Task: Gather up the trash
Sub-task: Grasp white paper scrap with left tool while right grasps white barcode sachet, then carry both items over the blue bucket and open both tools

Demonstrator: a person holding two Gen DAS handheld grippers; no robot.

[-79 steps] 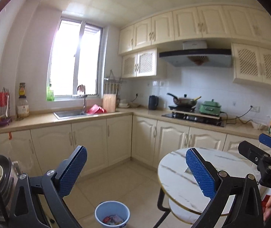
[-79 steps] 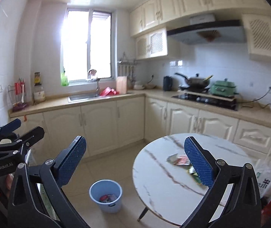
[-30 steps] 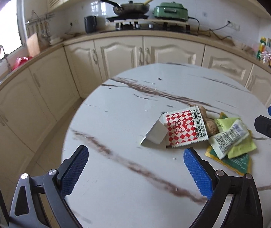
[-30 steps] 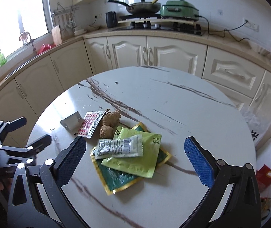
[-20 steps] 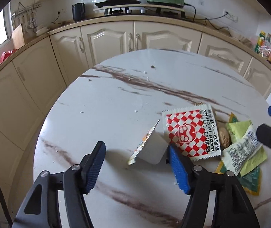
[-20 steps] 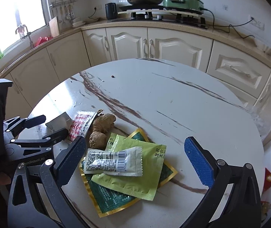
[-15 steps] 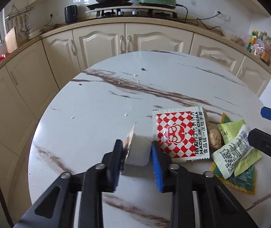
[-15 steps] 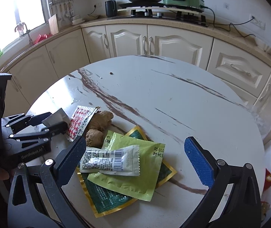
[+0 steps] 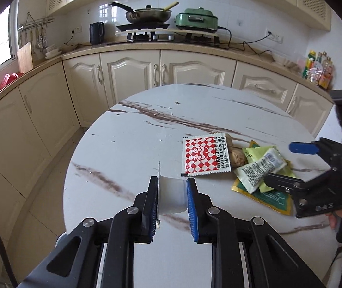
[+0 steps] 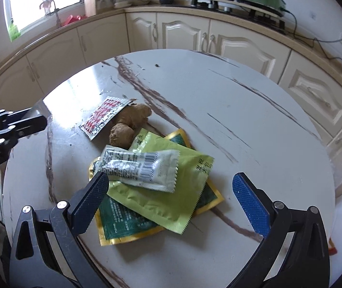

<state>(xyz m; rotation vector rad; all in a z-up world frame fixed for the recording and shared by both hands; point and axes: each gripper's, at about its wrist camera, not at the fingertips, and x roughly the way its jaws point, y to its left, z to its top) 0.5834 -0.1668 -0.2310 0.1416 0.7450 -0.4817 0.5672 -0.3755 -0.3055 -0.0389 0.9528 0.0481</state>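
In the left wrist view the left gripper [image 9: 172, 198] has its jaws closing on one small white cup-like wrapper [image 9: 171, 198], both blue pads against its sides and its long axis running away from the camera, above the round marble table [image 9: 127, 148]; one red-checked packet [image 9: 204, 157] lies flat just beyond, long side pointing away. In the right wrist view the right gripper [image 10: 171, 193] hangs with jaws spread wide over the pile: one white sachet [image 10: 142, 168] lying crosswise on one light-green packet [image 10: 171, 192], one dark-green gold-edged packet [image 10: 125, 223] beneath, and two ginger pieces [image 10: 132, 120] beside the red-checked packet.
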